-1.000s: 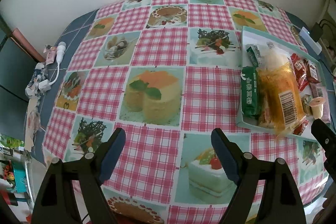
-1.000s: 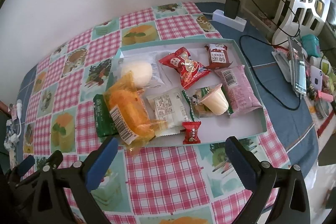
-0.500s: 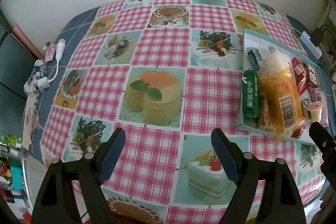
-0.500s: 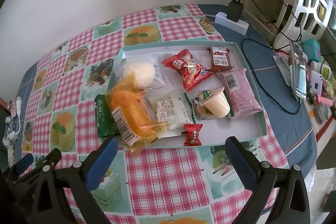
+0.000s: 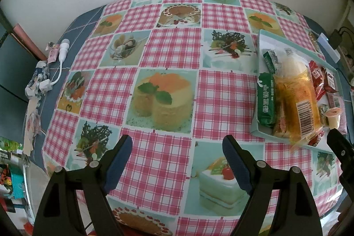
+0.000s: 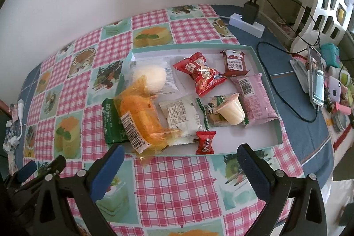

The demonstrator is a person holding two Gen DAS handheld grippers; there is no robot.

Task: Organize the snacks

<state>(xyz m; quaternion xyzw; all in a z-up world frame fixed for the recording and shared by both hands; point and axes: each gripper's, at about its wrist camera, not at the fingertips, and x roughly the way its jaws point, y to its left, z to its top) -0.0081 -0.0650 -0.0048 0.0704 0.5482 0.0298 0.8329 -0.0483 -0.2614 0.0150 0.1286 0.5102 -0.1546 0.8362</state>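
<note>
Since the tray [image 6: 268, 90] of snacks lies directly ahead of my right gripper [image 6: 179, 160], that hand is nearer. The small red candy [image 6: 205, 142] sits at the tray's near edge. My left gripper [image 5: 177, 156] has the tray off to its right (well apart). Both sets of fingers stand apart, holding nothing.

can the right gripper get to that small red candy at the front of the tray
Probably yes. The right gripper is open, and the small red candy lies just ahead by the tray's near rim, nothing on top of it.
</note>
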